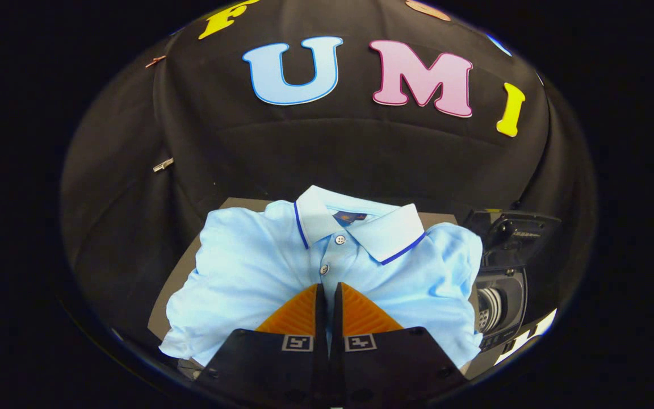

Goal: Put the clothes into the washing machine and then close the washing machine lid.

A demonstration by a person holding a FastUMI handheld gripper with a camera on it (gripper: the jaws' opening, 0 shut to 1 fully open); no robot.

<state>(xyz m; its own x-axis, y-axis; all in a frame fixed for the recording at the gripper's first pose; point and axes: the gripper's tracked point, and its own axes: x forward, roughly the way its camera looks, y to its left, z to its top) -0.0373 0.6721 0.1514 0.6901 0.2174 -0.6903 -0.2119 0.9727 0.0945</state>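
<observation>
A light blue polo shirt (247, 267) with a white, blue-edged collar lies folded on a small brown tabletop (175, 284), collar pointing away from me. My gripper (330, 288) sits on the shirt's button placket, just below the second button. Its fingers are drawn almost together, with a thin fold of the blue fabric pinched between them and wrinkles running in toward the tips. To the right of the shirt stands a small dark washing machine (503, 295). Its lid (511, 230) is raised, and the ribbed drum opening shows just beyond the shirt's right sleeve.
Black cloth walls close the booth behind and on both sides. The shirt covers nearly the whole tabletop, and its right edge lies against the washing machine. A small metal clip (163, 165) hangs on the left wall.
</observation>
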